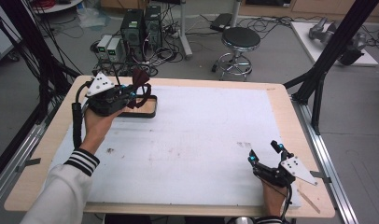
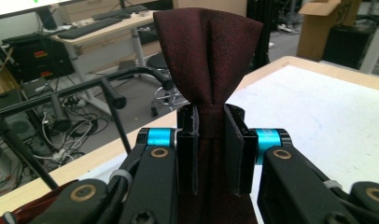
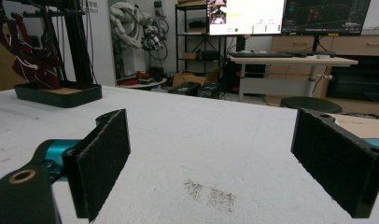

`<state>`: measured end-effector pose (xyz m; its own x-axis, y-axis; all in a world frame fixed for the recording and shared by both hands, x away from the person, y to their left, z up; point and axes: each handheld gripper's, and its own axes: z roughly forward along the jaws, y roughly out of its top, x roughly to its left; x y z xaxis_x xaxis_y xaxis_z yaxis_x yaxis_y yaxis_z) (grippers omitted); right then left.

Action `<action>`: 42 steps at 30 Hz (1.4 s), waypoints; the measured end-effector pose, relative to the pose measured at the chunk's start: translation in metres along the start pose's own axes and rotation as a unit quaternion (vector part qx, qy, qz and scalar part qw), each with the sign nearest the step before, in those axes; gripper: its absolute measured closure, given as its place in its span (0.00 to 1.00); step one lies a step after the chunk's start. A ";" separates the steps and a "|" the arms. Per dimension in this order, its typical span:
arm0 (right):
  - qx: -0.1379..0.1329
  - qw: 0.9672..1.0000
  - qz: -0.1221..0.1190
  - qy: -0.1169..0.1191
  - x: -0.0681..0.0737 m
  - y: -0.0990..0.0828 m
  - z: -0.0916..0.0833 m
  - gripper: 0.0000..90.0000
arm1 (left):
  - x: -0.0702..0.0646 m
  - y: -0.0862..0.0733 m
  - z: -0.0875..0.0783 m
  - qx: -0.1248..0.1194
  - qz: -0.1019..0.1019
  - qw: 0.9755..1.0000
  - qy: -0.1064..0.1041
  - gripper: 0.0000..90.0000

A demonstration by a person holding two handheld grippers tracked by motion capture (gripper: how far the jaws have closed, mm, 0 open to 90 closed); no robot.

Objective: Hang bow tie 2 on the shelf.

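One dark red cloth (image 2: 207,56), bunched and fanning out, is pinched in the left gripper (image 2: 210,154) fingers above one black tray (image 1: 148,110) at the far left, while the right gripper (image 3: 215,163) fingers stand wide apart.

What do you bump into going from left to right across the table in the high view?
The left gripper pinching a dark red cloth → the shallow dark tray → the small grey smudge on the white mat → the right gripper, jaws open, resting on the mat.
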<state>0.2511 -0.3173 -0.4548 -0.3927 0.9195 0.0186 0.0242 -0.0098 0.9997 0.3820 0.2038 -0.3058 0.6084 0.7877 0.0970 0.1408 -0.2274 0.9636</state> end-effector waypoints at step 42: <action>0.002 1.000 0.001 0.000 0.000 0.000 0.000 0.12 | 0.034 0.008 0.030 -0.008 -0.061 0.993 0.097 0.85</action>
<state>0.2513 -0.3171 -0.4548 -0.3919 0.9198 0.0201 0.0278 -0.0100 0.9996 0.4272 0.2112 -0.3019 0.4247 0.9050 0.0234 0.1917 -0.1151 0.9747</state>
